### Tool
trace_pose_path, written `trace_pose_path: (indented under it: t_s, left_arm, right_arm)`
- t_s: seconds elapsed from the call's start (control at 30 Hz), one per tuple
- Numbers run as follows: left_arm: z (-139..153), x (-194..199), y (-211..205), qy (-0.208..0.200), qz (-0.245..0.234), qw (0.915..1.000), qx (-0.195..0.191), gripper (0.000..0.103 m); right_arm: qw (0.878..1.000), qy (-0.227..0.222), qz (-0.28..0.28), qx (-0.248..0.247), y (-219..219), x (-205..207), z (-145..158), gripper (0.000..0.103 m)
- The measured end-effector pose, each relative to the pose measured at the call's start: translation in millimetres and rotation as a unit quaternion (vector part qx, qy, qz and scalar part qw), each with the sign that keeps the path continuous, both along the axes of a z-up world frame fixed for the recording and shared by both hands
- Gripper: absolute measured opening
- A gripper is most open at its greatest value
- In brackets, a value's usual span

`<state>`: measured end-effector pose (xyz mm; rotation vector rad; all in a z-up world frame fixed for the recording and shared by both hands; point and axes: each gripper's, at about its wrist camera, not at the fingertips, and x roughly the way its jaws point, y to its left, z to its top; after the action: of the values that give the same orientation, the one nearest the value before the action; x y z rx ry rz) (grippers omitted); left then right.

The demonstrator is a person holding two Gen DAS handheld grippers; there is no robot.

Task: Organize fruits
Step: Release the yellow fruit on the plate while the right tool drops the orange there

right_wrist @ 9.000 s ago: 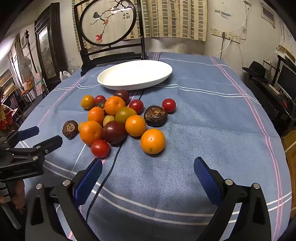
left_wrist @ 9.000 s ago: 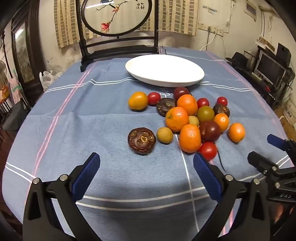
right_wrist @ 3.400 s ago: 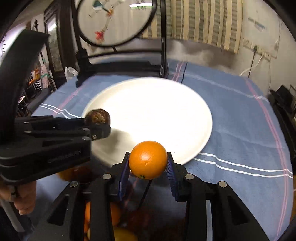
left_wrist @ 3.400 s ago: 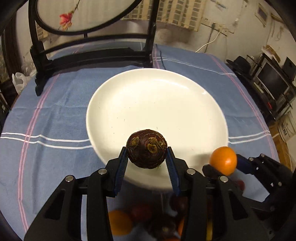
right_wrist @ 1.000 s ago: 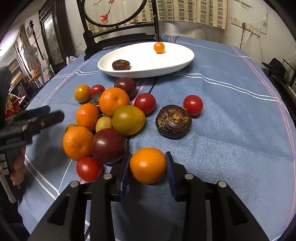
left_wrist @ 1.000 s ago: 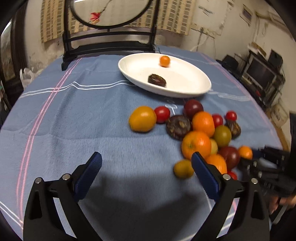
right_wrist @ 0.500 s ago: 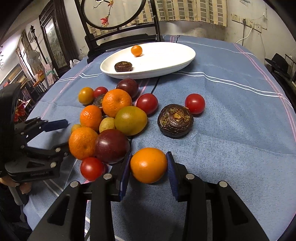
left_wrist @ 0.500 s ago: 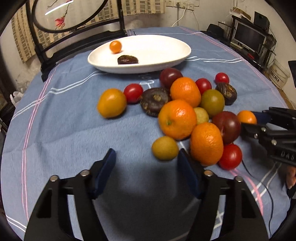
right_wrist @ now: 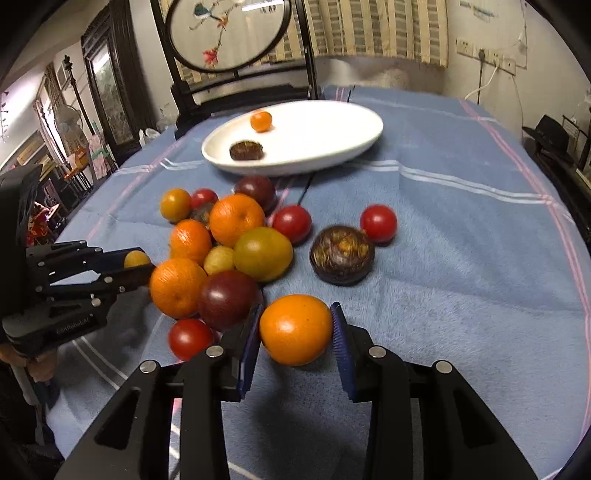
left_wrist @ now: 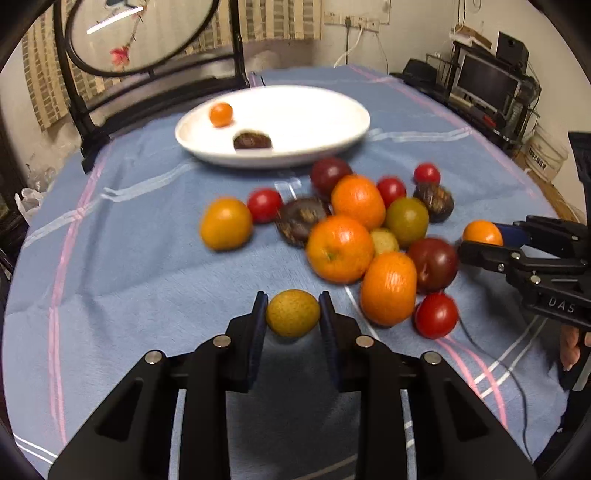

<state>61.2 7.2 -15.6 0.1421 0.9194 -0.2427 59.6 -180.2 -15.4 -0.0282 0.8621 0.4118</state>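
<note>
My left gripper (left_wrist: 292,312) is shut on a small yellow-green fruit (left_wrist: 292,313) at the near edge of the fruit pile. My right gripper (right_wrist: 295,330) is shut on an orange (right_wrist: 295,328); it also shows in the left wrist view (left_wrist: 482,233). The pile of oranges (left_wrist: 340,248), red tomatoes (left_wrist: 436,314), dark plums (left_wrist: 433,264) and brown fruits (right_wrist: 341,254) lies on the blue tablecloth (left_wrist: 129,266). The white plate (left_wrist: 317,118) behind holds a small orange (left_wrist: 221,113) and a brown fruit (left_wrist: 252,141).
A black chair with a round painted screen (right_wrist: 229,33) stands behind the plate. A black cable (left_wrist: 495,354) runs across the cloth at the right. Shelves with electronics (left_wrist: 487,85) stand beyond the table's right edge.
My left gripper has closed its jaws around the yellow-green fruit, which lay free between open jaws half a second ago. My right gripper keeps its hold on the orange.
</note>
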Motion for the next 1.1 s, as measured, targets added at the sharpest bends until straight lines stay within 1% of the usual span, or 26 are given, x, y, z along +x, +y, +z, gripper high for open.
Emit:
trace_pose_path:
  t_s: [0.13, 0.23, 0.3, 0.37, 0.47, 0.57, 0.7, 0.77, 0.83, 0.87, 0.9, 0.93, 1.0, 1.03, 1.07, 1.1]
  left_arm:
    - [28.6, 15.1, 0.0, -0.029, -0.004, 0.9995, -0.011, 0.027]
    - [47.9, 43.8, -4.5, -0.050, 0.005, 0.9985, -0.019, 0.027]
    - [54.9, 65.6, -4.0, -0.059, 0.020, 0.9977, -0.027, 0.027]
    - [57.2, 90.4, -0.4, -0.062, 0.047, 0.9964, -0.033, 0.027]
    - [47.4, 133.2, 13.6, -0.035, 0.092, 0.9933, -0.061, 0.027]
    - [36.0, 162.7, 24.9, -0.018, 0.123, 0.9903, -0.062, 0.027]
    - [20.7, 194.0, 30.6, -0.009, 0.135, 0.9899, -0.042, 0.027]
    - [11.9, 204.9, 31.5, 0.001, 0.137, 0.9899, -0.037, 0.027]
    - [5.2, 211.1, 31.2, 0.009, 0.137, 0.9898, -0.037, 0.028]
    - [1.8, 215.0, 32.2, 0.012, 0.139, 0.9894, -0.039, 0.033]
    - [0.4, 216.2, 33.2, 0.010, 0.148, 0.9881, -0.042, 0.048]
    - [1.3, 215.3, 33.2, 0.002, 0.147, 0.9880, -0.047, 0.052]
    - [6.2, 207.4, 28.2, -0.008, 0.138, 0.9895, -0.043, 0.069]
    - [9.3, 201.5, 25.0, -0.015, 0.137, 0.9900, -0.032, 0.075]
    - [12.6, 195.5, 23.1, -0.023, 0.141, 0.9896, -0.020, 0.084]
    - [17.7, 185.4, 22.1, -0.036, 0.141, 0.9892, -0.015, 0.086]
  right_arm:
    - [0.999, -0.045, 0.015, 0.007, 11.0, 10.2, 35.9, 0.037]
    - [0.997, -0.075, 0.023, 0.008, 27.0, 30.8, 57.3, 0.037]
    - [0.997, -0.077, 0.026, 0.008, 38.1, 51.0, 63.2, 0.037]
    - [0.997, -0.077, 0.023, 0.008, 47.5, 69.6, 62.5, 0.037]
    - [0.997, -0.071, 0.010, -0.004, 57.6, 102.6, 52.8, 0.037]
    - [0.998, -0.055, 0.001, -0.026, 62.9, 130.6, 37.9, 0.037]
    - [0.999, -0.032, -0.001, -0.022, 62.8, 151.8, 19.9, 0.037]
    - [0.999, -0.021, 0.003, -0.027, 64.9, 159.0, 12.3, 0.037]
    - [0.999, -0.019, 0.009, -0.032, 67.7, 161.0, 9.8, 0.038]
    - [0.999, -0.019, 0.003, -0.030, 66.1, 161.5, 8.4, 0.040]
    - [0.999, -0.016, -0.004, -0.028, 64.1, 161.3, 7.2, 0.054]
    - [1.000, -0.018, -0.005, -0.023, 62.3, 159.6, 7.6, 0.058]
    - [1.000, -0.018, -0.007, -0.021, 57.6, 156.9, 9.9, 0.058]
    - [1.000, -0.015, -0.011, -0.015, 54.8, 156.1, 11.6, 0.059]
    - [1.000, -0.010, -0.015, -0.006, 52.3, 155.4, 12.9, 0.060]
    - [1.000, -0.007, -0.018, 0.001, 49.2, 155.2, 14.4, 0.064]
